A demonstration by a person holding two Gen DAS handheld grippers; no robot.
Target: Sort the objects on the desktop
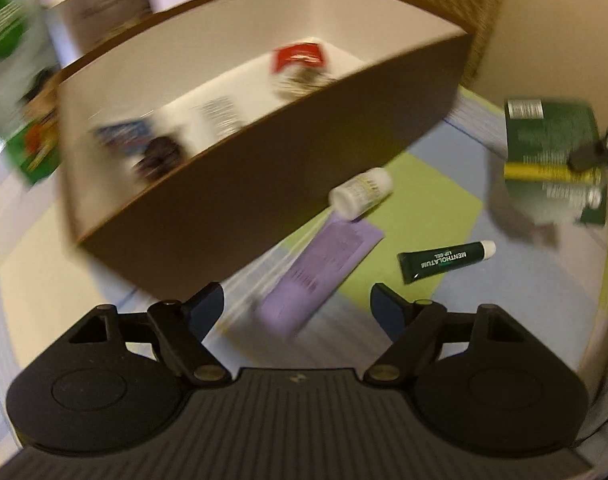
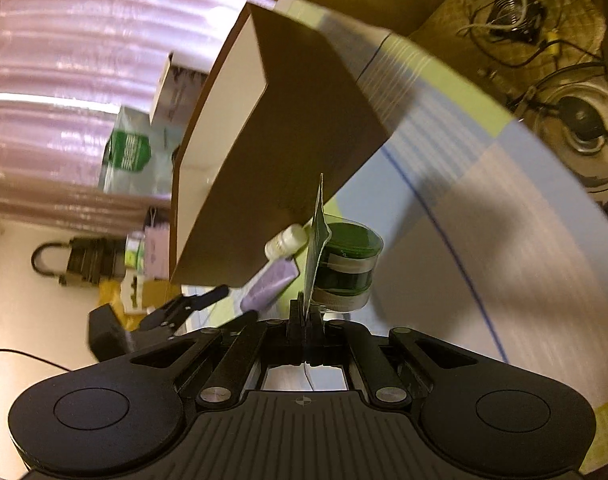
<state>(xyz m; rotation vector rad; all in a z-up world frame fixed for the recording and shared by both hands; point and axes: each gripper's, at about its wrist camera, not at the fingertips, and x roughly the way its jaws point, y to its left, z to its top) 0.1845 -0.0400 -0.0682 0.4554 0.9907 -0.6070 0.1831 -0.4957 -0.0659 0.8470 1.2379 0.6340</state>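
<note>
A brown box with a white inside holds several small items. In front of it on the checked cloth lie a white bottle, a purple tube and a green lip gel tube. My left gripper is open above the purple tube. My right gripper is shut on the card edge of a green blister pack, held above the cloth; the pack also shows at the right of the left wrist view. The box, bottle and purple tube show in the right wrist view.
A green and white bag and a white carton stand behind the box. The left gripper's finger shows at lower left of the right wrist view. Cables and a round device lie on the floor beyond the table edge.
</note>
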